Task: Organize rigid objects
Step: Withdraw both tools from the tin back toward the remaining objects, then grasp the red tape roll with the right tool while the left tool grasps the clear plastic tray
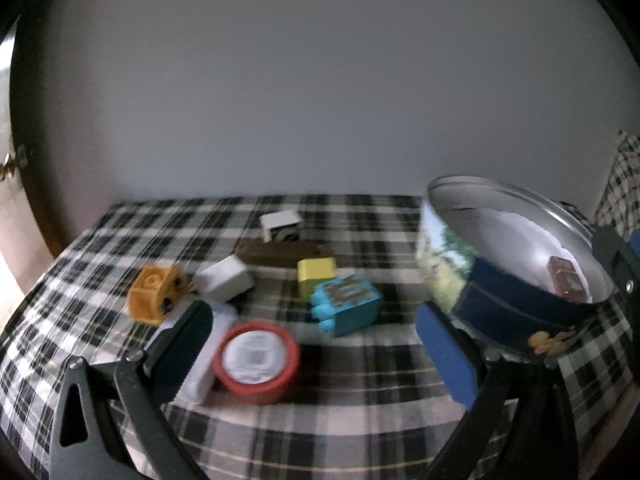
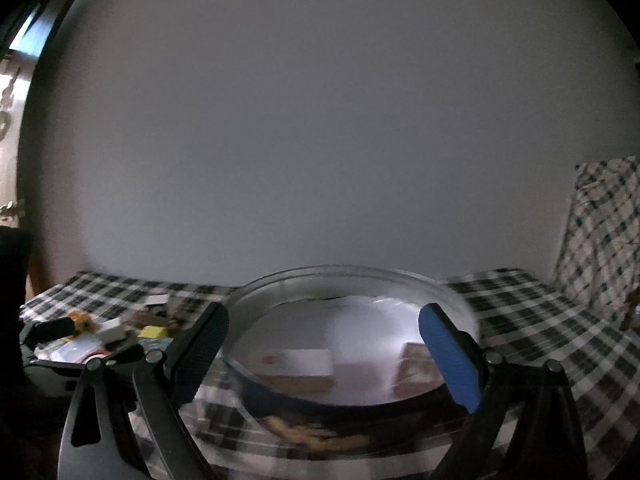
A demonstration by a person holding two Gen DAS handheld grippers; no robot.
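A round metal tin with a dark blue wall stands at the right of the plaid table; a small brown block lies inside. Loose objects lie left of it: a red tape roll, a blue brick, a yellow block, an orange toy, a white adapter, a white cube and a brown flat piece. My left gripper is open, just above the table by the tape roll. My right gripper is open, its fingers on either side of the tin.
The plaid tablecloth covers the table, which ends at a plain grey wall behind. A plaid-covered object stands at the far right. A white flat packet lies under my left gripper's left finger.
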